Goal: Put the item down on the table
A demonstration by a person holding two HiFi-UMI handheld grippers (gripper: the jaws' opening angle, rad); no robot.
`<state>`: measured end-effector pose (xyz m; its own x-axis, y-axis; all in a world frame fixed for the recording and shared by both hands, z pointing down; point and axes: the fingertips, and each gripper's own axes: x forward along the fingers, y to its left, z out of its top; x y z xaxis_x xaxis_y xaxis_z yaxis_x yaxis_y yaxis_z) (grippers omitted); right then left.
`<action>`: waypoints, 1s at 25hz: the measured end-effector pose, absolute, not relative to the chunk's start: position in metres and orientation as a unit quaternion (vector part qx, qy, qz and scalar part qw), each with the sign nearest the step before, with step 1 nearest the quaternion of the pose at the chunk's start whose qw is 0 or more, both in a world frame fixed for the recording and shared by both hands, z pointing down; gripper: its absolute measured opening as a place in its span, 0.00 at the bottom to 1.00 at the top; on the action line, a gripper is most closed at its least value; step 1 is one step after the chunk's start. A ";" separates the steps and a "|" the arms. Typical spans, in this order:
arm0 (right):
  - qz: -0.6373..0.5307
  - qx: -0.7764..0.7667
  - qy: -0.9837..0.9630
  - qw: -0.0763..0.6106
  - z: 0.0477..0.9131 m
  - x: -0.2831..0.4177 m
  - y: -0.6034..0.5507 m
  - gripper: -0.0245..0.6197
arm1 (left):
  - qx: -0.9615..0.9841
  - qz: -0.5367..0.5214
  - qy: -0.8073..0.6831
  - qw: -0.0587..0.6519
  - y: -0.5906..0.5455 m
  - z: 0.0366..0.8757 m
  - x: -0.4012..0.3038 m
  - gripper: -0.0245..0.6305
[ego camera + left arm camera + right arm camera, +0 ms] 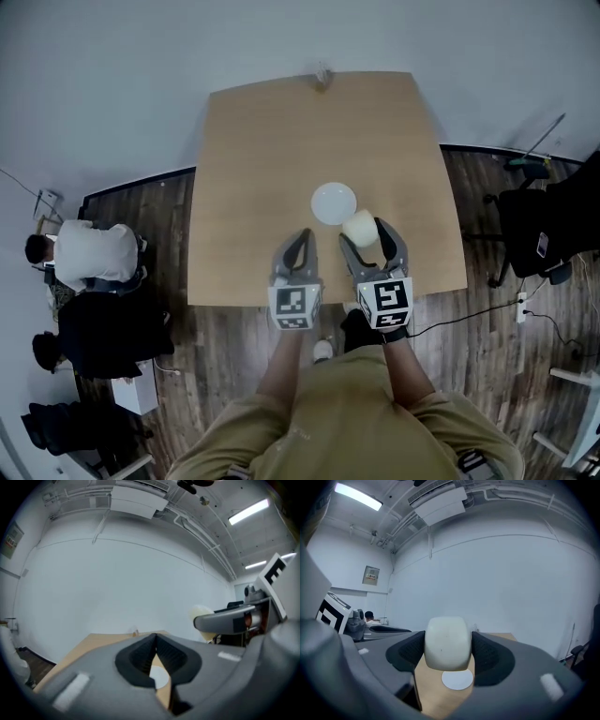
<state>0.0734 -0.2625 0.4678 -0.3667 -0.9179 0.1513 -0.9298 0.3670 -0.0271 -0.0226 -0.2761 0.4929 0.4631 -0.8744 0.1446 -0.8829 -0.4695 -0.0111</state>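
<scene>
**Right claw clamped on the cream item over the worktop**

The right claw (364, 234) (448, 649) holds a cream, rounded item (357, 226) (447, 639), with both pads pressing on its sides. The item is raised over the wooden worktop (262, 159), near its front edge. It is just beside a white round disc (334, 202) (457, 680) that lies flat on the surface. The left claw (306, 237) (155, 641) is empty, its jaw tips closed together. It is level with the right claw, on its left.

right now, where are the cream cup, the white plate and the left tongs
cream cup (446, 641): right gripper view, near side
white plate (334, 202): head view, centre
left tongs (155, 639): left gripper view, between tips
</scene>
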 end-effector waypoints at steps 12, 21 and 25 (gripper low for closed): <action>0.149 0.497 -0.843 0.145 0.604 0.072 -0.388 0.52 | 0.830 0.123 -0.534 0.103 -0.370 0.585 -0.009 0.04; 0.185 0.467 -0.836 0.222 0.710 0.052 -0.450 0.52 | 0.804 0.160 -0.546 0.174 -0.401 0.650 -0.022 0.04; 0.194 0.453 -0.832 0.255 0.746 0.044 -0.465 0.52 | 0.790 0.171 -0.556 0.195 -0.408 0.674 -0.031 0.04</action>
<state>0.0438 -0.4650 0.7457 -0.4599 -0.6542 0.6004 -0.8520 0.5155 -0.0909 -0.0312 -0.4078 0.6743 0.3239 -0.8116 0.4862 -0.9446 -0.3061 0.1183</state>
